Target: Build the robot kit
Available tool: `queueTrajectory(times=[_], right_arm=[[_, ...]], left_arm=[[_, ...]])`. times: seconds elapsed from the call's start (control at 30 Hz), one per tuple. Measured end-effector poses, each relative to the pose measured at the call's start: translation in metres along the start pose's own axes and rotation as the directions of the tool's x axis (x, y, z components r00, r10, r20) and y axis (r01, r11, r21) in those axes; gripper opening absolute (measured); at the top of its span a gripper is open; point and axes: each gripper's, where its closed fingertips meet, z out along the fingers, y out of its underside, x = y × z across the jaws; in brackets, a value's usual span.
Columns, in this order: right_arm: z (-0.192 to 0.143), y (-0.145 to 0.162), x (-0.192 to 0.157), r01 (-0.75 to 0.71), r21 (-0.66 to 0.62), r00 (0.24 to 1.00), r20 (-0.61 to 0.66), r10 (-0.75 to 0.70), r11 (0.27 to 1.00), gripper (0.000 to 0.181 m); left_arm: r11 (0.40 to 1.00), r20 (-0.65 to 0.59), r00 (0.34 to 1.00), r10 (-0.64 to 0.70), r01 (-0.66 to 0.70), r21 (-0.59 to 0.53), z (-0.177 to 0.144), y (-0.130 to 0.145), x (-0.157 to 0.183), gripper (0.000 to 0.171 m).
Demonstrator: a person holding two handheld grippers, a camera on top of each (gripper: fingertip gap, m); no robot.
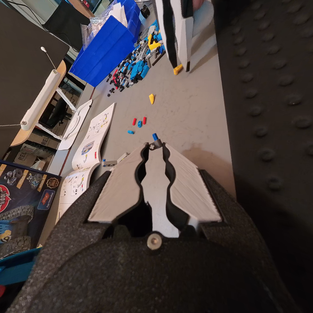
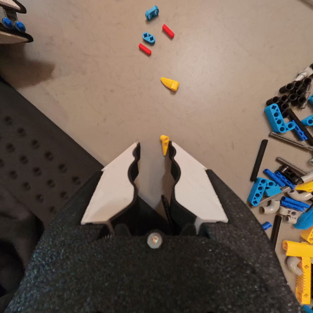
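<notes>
My left gripper [image 1: 155,145] is shut on a small grey connector [image 1: 158,144] with a blue pin [image 1: 154,136], held at the fingertips just above the grey table [image 1: 186,110]. It also shows at the top left of the right wrist view [image 2: 13,25]. My right gripper [image 2: 154,145] is open, low over the table. A small yellow wedge piece [image 2: 164,144] rests against the tip of its right finger. It also shows in the left wrist view [image 1: 182,66], with the yellow piece [image 1: 177,69] at its tips.
A second yellow wedge [image 2: 170,84], two red pins [image 2: 168,31] and two small blue links [image 2: 148,38] lie ahead. A pile of building pieces [image 2: 288,118] is at the right. Blue bins [image 1: 108,50], an open booklet [image 1: 94,140], a box [image 1: 23,194] and a dark dimpled surface [image 1: 271,101] border the table. The grippers' ends are close to 15 cm from one another.
</notes>
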Motion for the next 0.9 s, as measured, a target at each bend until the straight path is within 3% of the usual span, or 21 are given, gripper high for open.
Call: queueTrajectory(times=[0.13, 0.47, 0.7, 0.9], right_arm=[[-0.011, 0.003, 0.012, -0.002, -0.005, 0.999, -0.046, 0.002, 1.000, 0.033], [-0.008, 0.000, -0.014, 0.173, -0.046, 0.982, -0.064, -0.176, 0.984, 0.021], [-0.004, 0.000, -0.005, 0.139, -0.023, 0.988, -0.065, -0.141, 0.990, 0.023], [-0.008, 0.005, -0.001, 0.088, 0.033, 0.996, 0.032, -0.089, 0.996, 0.021]], left_arm=[[1.000, -0.001, 1.000, 0.002, -0.002, -0.001, 0.000, 0.000, 0.000, 0.015], [1.000, -0.002, 1.000, 0.003, -0.003, -0.001, 0.000, 0.000, 0.000, 0.015], [1.000, -0.004, 1.000, 0.006, -0.006, -0.005, 0.000, 0.001, 0.001, 0.015], [1.000, -0.005, 1.000, 0.009, -0.009, -0.005, 0.000, 0.001, 0.001, 0.015]])
